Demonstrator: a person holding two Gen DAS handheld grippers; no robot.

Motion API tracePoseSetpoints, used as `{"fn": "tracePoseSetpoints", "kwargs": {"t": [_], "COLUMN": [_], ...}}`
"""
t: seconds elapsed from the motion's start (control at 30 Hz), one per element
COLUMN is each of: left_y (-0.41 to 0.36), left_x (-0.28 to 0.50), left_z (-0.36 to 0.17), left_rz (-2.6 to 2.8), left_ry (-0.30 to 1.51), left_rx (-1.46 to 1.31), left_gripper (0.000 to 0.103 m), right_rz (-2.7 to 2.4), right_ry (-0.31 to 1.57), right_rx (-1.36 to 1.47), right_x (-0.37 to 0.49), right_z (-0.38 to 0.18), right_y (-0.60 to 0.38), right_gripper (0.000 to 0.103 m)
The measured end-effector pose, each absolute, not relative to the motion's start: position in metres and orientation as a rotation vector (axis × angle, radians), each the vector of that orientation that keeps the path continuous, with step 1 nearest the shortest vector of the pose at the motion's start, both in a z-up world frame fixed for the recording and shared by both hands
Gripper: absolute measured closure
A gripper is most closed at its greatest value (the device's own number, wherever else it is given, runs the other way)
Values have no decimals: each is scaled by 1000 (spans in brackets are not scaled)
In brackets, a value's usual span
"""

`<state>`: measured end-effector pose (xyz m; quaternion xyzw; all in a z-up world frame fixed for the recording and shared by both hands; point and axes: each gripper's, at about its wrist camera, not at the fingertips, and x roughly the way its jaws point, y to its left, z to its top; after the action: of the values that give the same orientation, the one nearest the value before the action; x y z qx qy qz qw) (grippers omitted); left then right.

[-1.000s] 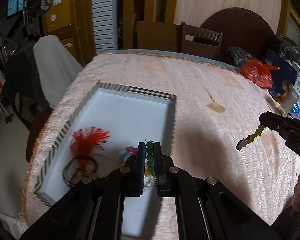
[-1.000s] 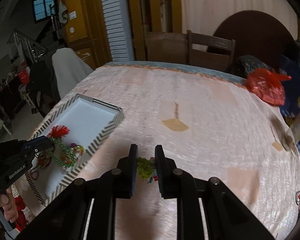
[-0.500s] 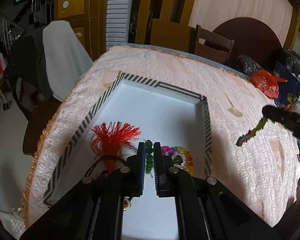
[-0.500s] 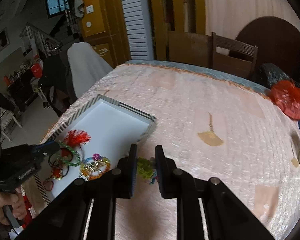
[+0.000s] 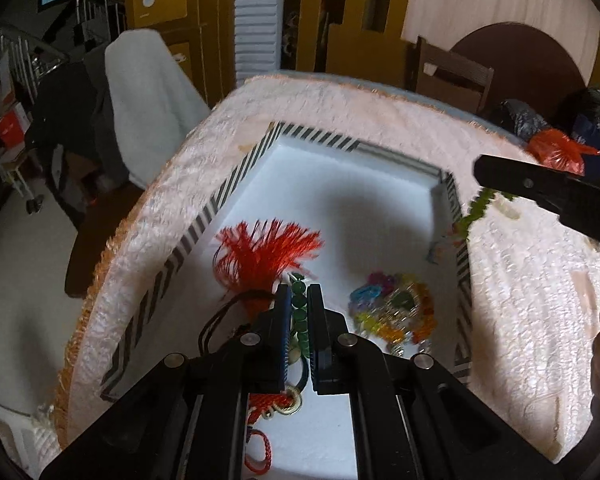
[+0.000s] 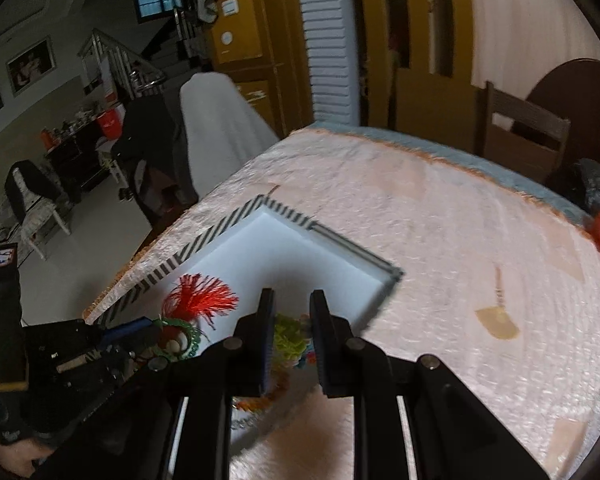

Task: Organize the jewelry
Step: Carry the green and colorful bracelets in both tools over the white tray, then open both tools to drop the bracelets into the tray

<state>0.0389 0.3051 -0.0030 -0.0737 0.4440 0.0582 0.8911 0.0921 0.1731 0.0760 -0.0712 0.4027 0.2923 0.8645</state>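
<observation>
A white tray with a black-and-white striped rim lies on the pink tablecloth. In it are a red tassel on a dark cord and a heap of colourful beads. My left gripper hangs over the tray's near part, shut on a green bead necklace that dangles below. My right gripper is shut on a yellow-green bead strand. In the left wrist view that strand hangs from the right gripper over the tray's right rim. The right wrist view shows the left gripper with the green necklace.
The table's fringed left edge runs close beside the tray. A chair draped in white cloth stands beyond it. A wooden chair is at the far side and a red plastic bag lies at the far right. A tan patch marks the cloth.
Both grippers moved left toward the tray. The left one sank lower over its near part with the necklace. The right one carried its strand from over the cloth to the tray's right rim.
</observation>
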Motion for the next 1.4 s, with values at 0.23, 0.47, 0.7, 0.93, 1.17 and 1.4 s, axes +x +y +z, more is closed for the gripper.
{"fn": "tracePoseSetpoints", "kwargs": {"t": [0.23,0.47,0.7,0.93,1.17,1.4], "left_y": [302,301,301,301,305,308], "left_x": [35,35,36,38,39,36], "left_z": [-22,-26,-24,-23,-35,-35], "left_rz": [158,162,161,166,176,179], "left_ry": [960,965,962,965,985,980], "left_rx": [-134,-136,-136,-134,-149,-186], "left_gripper": [70,70,70,70,70,59], "right_rz": [660,678,680,677,668,660], "right_ry": [907,907,898,900,955,1005], "right_rx": [-152,-180,-180,-193,-184,-161], "right_x": [93,86,85,83,89,92], "right_z": [45,37,42,42,26,8], "right_y": [200,213,214,215,213,209], "right_gripper": [86,86,86,86,86,85]}}
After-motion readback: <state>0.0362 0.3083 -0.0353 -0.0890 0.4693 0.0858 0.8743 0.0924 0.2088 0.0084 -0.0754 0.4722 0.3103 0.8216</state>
